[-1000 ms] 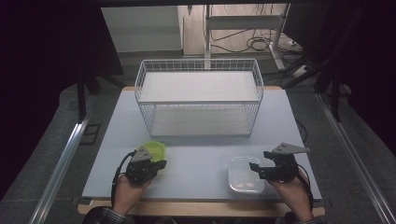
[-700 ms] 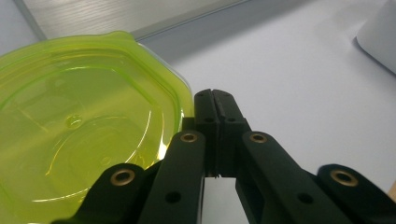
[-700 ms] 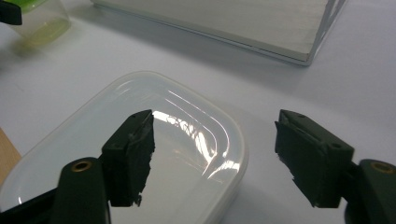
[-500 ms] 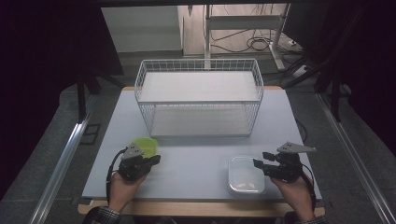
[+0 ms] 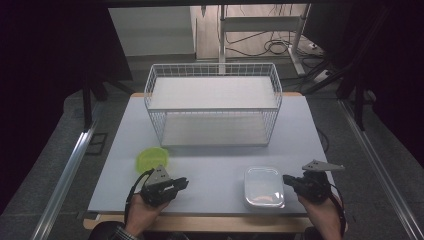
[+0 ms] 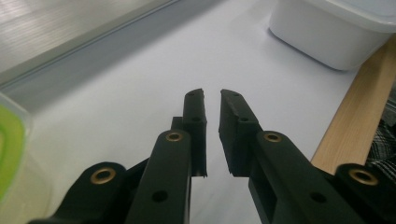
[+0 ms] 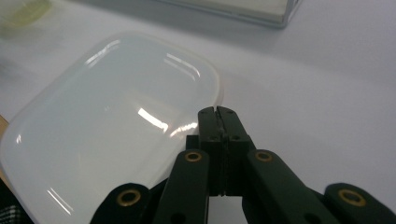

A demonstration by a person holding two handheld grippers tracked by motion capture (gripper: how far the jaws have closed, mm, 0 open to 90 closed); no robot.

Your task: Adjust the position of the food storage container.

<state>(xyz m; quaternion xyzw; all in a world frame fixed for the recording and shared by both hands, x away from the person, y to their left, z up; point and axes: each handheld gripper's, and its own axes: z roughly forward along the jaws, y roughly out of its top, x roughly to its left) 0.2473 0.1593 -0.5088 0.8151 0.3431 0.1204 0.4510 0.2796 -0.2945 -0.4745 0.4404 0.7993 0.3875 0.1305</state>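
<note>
High view, front edge first: the left gripper (image 5: 181, 184) sits at 7 o'clock on the table (image 5: 210, 160), its jaws a narrow gap apart after just opening, with nothing between them. The right gripper (image 5: 286, 179) at 5 o'clock has just closed; its jaws meet at the rim of the white lidded container (image 5: 263, 186), though whether they pinch that rim I cannot tell. Beyond the left gripper lies 1 green bowl (image 5: 152, 159), empty. Farthest, at 12 o'clock, stands the wire basket (image 5: 213, 107), also empty.
</note>
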